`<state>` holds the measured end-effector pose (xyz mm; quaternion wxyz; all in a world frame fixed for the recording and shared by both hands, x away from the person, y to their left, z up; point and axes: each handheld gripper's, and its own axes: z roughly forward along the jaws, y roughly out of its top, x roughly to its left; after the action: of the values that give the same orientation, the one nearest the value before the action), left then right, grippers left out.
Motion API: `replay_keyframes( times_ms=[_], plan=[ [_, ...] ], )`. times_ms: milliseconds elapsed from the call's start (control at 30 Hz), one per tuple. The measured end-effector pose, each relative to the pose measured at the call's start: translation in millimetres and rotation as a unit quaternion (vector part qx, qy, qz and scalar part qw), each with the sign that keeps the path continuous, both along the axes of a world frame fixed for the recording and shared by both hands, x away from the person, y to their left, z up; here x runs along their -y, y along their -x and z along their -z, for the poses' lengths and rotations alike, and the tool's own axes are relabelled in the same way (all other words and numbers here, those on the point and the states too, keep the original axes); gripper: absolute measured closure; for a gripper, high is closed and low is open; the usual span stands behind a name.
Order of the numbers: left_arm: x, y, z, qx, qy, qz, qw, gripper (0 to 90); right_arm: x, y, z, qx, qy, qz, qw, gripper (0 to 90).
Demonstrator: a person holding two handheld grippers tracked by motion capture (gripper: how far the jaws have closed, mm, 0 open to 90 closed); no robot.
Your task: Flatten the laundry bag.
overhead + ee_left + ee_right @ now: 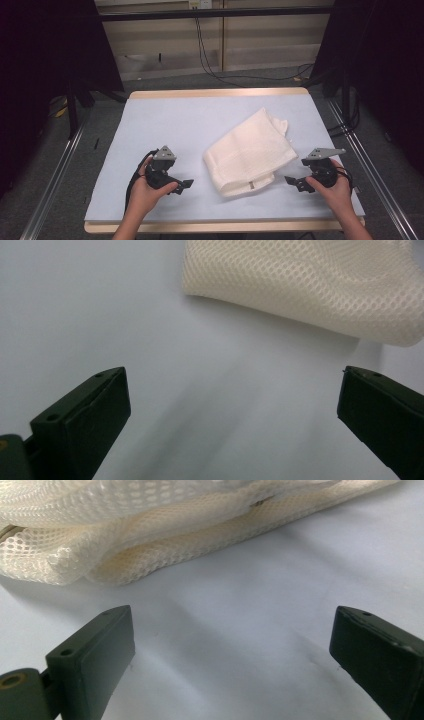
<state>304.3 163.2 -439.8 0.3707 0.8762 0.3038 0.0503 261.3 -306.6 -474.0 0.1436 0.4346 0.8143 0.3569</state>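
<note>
**Spotter:** Where is everything?

**Operator:** In the high view I see the folded mesh cloth [251, 152] right of centre on the pale table cover [165, 120], lying diagonally. My left gripper [186, 185] sits lower left of it, my right gripper [291, 182] lower right. Both have their jaws spread wide with nothing between them, only bare cover.

**Spotter:** What worries you?

**Operator:** The cloth is layered; in the right gripper view the folds stack along the near edge [150, 555]. If I pinch too shallow, I think I'd catch one layer and the fold would slide open. Coming in too low, a jaw could snag the cover.
</note>
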Motion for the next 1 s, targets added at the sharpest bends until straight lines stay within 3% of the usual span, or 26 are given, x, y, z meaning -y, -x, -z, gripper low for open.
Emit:
replay_keyframes(
  times_ms=[333, 367, 433, 500, 633, 900, 1000],
  plan=[
    [31.6, -7.9, -6.8, -0.020, 0.012, 0.026, 0.9994, 0.4, -0.5, 1.4, -0.4, -0.005, 0.005, -0.005, 1.0000, 4.0],
    [34.0, -8.7, -8.2, -0.022, 0.006, 0.028, 0.9994, 0.4, -0.5, 1.0, -0.4, -0.005, 0.006, -0.006, 1.0000, 4.0],
    [37.2, -9.2, -7.5, -0.022, 0.016, 0.028, 0.9992, 0.0, -0.6, 0.8, -0.3, -0.004, 0.006, -0.006, 1.0000, 4.2],
    [43.6, -11.2, -11.6, -0.026, 0.008, 0.046, 0.9986, 0.0, -1.1, 0.6, -0.5, -0.006, 0.005, -0.007, 0.9999, 4.2],
    [53.4, -13.4, -15.0, -0.027, 0.011, 0.044, 0.9986, 0.0, -0.2, -0.1, 0.0, -0.006, 0.006, -0.008, 0.9999, 4.2],
    [69.9, -10.2, -23.4, -0.017, -0.018, 0.088, 0.9958, 0.0, -1.0, -1.0, -0.3, -0.007, 0.002, -0.011, 0.9999, 4.3],
    [79.2, -7.7, -26.3, -0.017, -0.027, 0.112, 0.9932, 0.6, -1.7, -1.0, -0.5, -0.007, 0.003, -0.013, 0.9999, 4.3]
  ],
)
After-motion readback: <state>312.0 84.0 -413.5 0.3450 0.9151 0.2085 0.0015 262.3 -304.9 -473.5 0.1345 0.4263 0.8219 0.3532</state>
